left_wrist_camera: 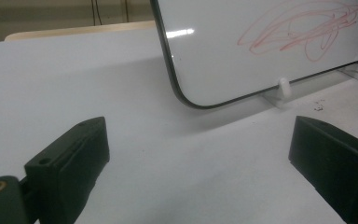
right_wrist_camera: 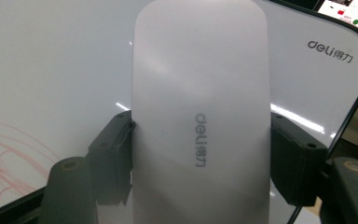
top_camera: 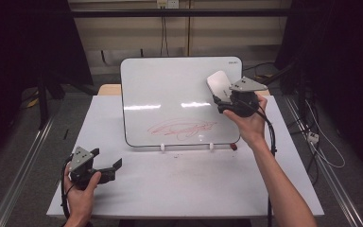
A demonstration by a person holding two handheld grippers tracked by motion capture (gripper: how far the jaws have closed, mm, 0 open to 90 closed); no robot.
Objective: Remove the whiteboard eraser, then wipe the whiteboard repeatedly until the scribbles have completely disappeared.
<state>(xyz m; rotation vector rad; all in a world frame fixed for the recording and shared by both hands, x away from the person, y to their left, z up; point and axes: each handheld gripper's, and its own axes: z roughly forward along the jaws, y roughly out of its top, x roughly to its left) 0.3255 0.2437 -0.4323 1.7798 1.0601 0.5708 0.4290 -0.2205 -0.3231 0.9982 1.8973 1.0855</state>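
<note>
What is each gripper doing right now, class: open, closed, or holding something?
Left gripper: open, holding nothing, low over the table.
Right gripper: closed on the white eraser, near the whiteboard.

Count: 1 whiteboard (top_camera: 170,94), propped up on 2 white stand clips (top_camera: 163,147). 1 red scribble (top_camera: 182,127) on it. 1 white eraser (right_wrist_camera: 200,116). 2 grippers: left gripper (top_camera: 106,168), right gripper (top_camera: 224,101). 1 white table (top_camera: 184,184). 1 small red item (top_camera: 233,147) at board's lower right corner, type unclear.
</note>
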